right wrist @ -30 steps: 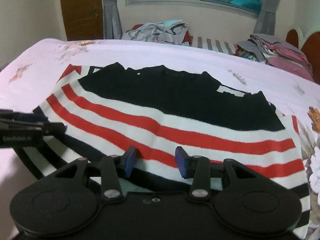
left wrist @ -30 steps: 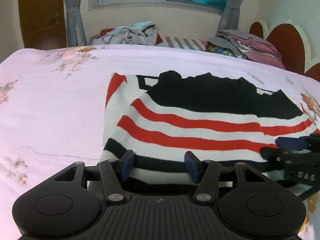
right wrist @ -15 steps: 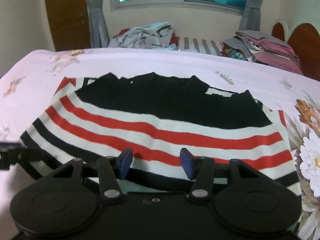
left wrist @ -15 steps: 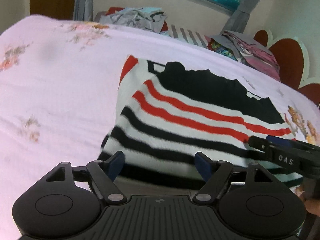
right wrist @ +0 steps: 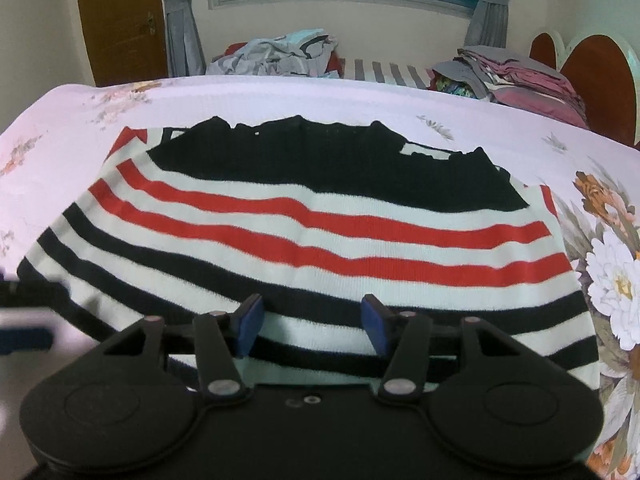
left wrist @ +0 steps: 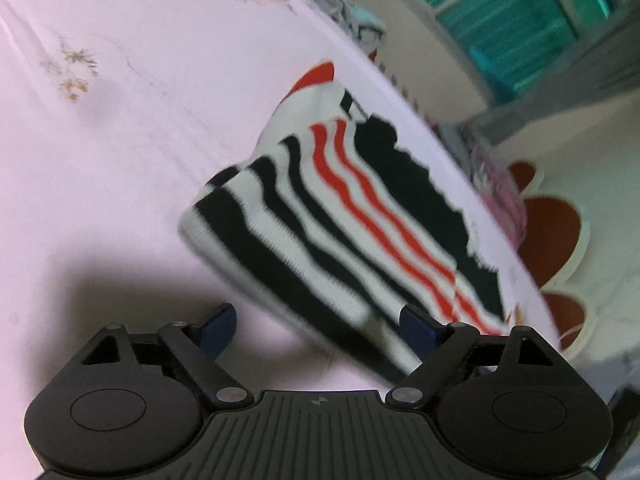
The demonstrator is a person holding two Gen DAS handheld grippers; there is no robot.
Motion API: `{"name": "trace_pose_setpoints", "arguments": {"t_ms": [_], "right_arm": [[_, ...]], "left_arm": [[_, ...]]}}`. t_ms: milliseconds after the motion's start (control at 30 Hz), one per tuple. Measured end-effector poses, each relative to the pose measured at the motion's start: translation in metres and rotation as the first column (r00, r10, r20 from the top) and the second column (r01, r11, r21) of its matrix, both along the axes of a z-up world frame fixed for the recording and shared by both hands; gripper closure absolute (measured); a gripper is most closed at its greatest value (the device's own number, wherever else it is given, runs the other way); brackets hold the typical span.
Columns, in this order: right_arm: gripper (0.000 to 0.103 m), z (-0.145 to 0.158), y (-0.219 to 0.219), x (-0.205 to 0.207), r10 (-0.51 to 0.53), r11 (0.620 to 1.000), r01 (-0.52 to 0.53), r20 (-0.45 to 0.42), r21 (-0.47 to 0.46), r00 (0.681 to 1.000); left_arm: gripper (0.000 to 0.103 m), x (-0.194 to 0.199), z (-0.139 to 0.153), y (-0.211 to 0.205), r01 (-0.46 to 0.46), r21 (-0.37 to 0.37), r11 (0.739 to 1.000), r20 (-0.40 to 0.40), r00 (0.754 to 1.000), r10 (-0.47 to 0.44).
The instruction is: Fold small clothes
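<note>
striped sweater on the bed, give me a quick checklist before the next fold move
1. Striped sweater lies spread on the pink bedsheet: ok.
2. Left gripper free of cloth: ok, jaws opening wide, the sweater's corner between them but neither pad pressing it.
3. Right gripper free of cloth: ok, the near hem lies between its pads but they are apart, not pinching.
4. Sweater smooth enough to fold: not ok, its left side ripples in the left wrist view.
5. Far black edge aligned: cannot tell, it looks jagged.
6. Bedsheet beside the sweater clear of other clothes: ok, the clothes piles sit far back.
</note>
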State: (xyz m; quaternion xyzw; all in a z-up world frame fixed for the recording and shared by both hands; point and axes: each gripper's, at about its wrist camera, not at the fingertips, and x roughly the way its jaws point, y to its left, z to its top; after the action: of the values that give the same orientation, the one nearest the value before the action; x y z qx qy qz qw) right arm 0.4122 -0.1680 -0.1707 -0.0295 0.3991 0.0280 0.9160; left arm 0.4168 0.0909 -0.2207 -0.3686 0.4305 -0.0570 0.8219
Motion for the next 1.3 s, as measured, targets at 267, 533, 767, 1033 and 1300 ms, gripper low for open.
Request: {"name": "trace_pose_setpoints", "arguments": {"t_ms": [267, 533, 767, 1033, 1300], "right_arm": [[0.050, 0.009, 0.000, 0.010, -0.008, 1.000, 0.009, 0.041, -0.004, 0.999], [0.049, -0.007, 0.000, 0.033, 0.014, 0.999, -0.013, 0.020, -0.040, 1.000], [0.047, -0.011, -0.007, 0.031, 0.072, 0.997, -0.070, 0.044, -0.030, 0.996], [0.037, 0.005, -0.032, 0.028, 0.076, 0.990, -0.084, 0.075, 0.115, 0.994], [0.040, 0.025, -0.105, 0.009, -0.040, 0.982, 0.021, 0.101, 0.185, 0.994]], "left_arm": [[0.020, 0.030, -0.021, -0.001, -0.087, -0.119, 0.989, 0.112, 0.989, 0.100], [0.074, 0.046, -0.037, -0.006, -0.205, -0.122, 0.971, 0.105, 0.970, 0.219], [0.087, 0.053, -0.020, -0.019, -0.205, -0.073, 0.976, 0.156, 0.964, 0.214], [0.088, 0.077, 0.036, -0.056, -0.089, -0.003, 0.996, 0.314, 0.945, 0.086], [0.088, 0.105, 0.079, -0.149, 0.179, 0.066, 0.982, 0.418, 0.888, -0.190]]}}
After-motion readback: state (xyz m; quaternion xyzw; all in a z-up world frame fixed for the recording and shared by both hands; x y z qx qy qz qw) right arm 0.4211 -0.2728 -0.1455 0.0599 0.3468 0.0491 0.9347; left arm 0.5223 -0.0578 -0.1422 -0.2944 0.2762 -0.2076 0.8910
